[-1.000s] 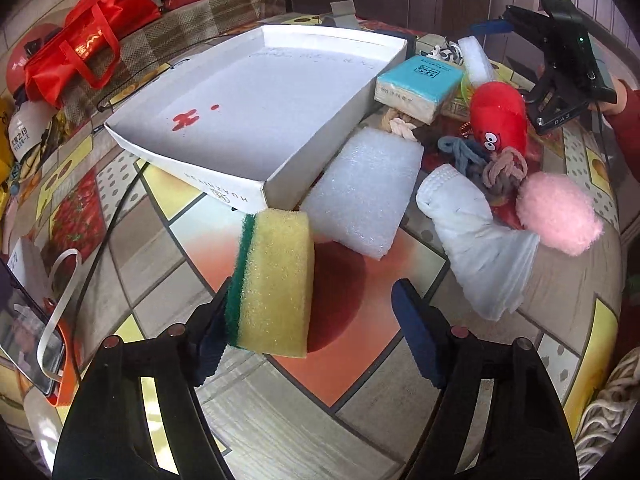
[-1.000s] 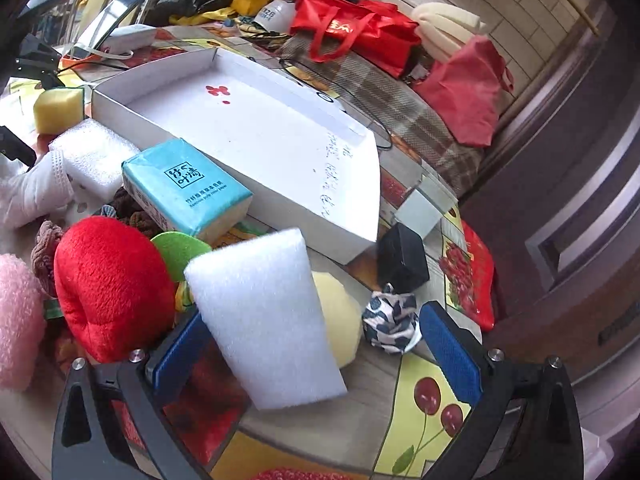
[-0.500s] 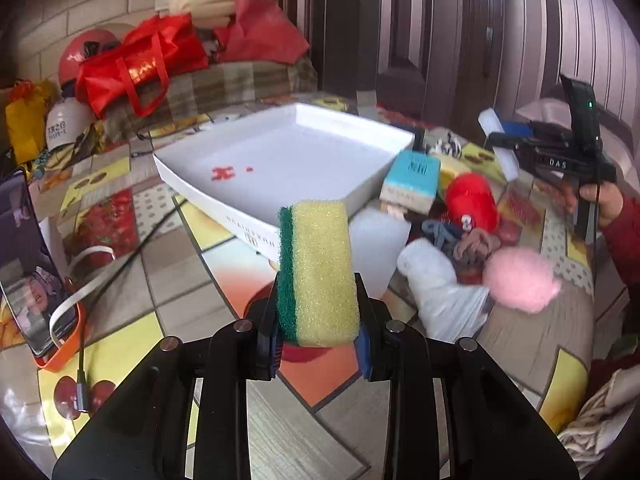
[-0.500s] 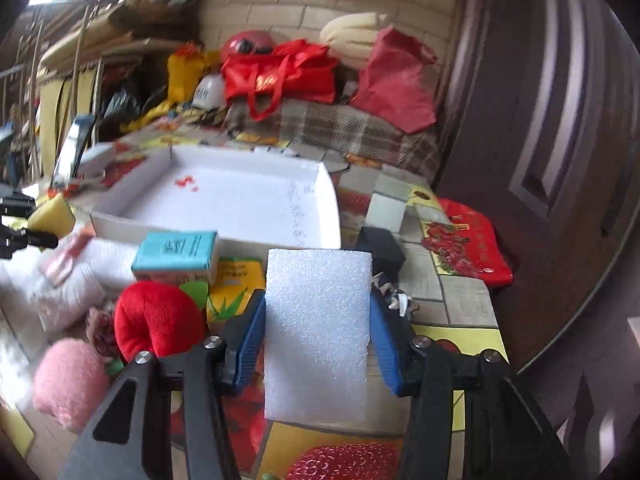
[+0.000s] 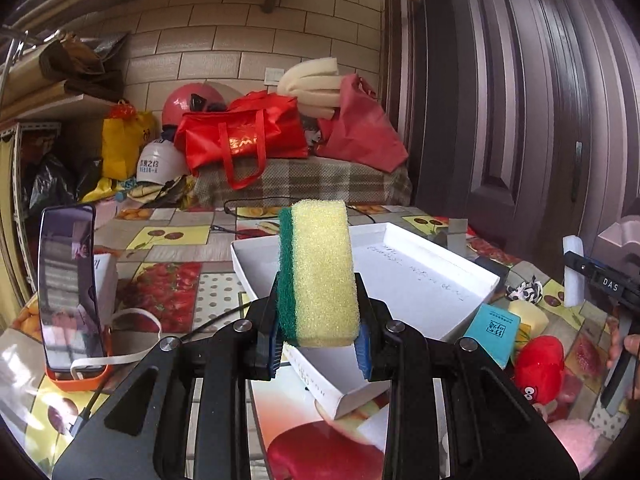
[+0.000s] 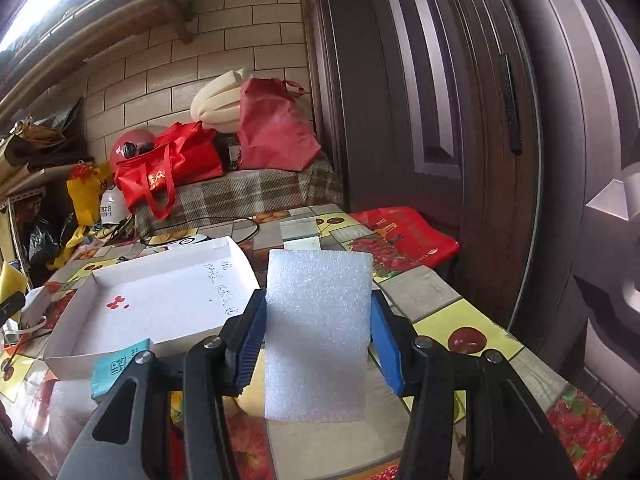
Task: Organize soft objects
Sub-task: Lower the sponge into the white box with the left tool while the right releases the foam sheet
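My left gripper (image 5: 320,322) is shut on a yellow sponge with a green scouring side (image 5: 320,272) and holds it upright in the air in front of the white cardboard tray (image 5: 432,276). My right gripper (image 6: 318,320) is shut on a white foam sheet (image 6: 318,332), lifted off the table to the right of the tray (image 6: 160,304). In the left wrist view the right gripper (image 5: 600,280) shows at the right edge with the foam (image 5: 573,272) in it. The tray holds nothing.
A teal tissue pack (image 5: 494,332), a red plush toy (image 5: 540,360), a pale yellow sponge (image 5: 528,316) and a pink pompom (image 5: 576,448) lie right of the tray. A phone on an orange stand (image 5: 68,284) stands at the left. Red bags and a dark door are behind.
Both grippers went from open to shut, the left on the sponge and the right on the foam sheet. Both lifted their pieces off the table and rolled upright.
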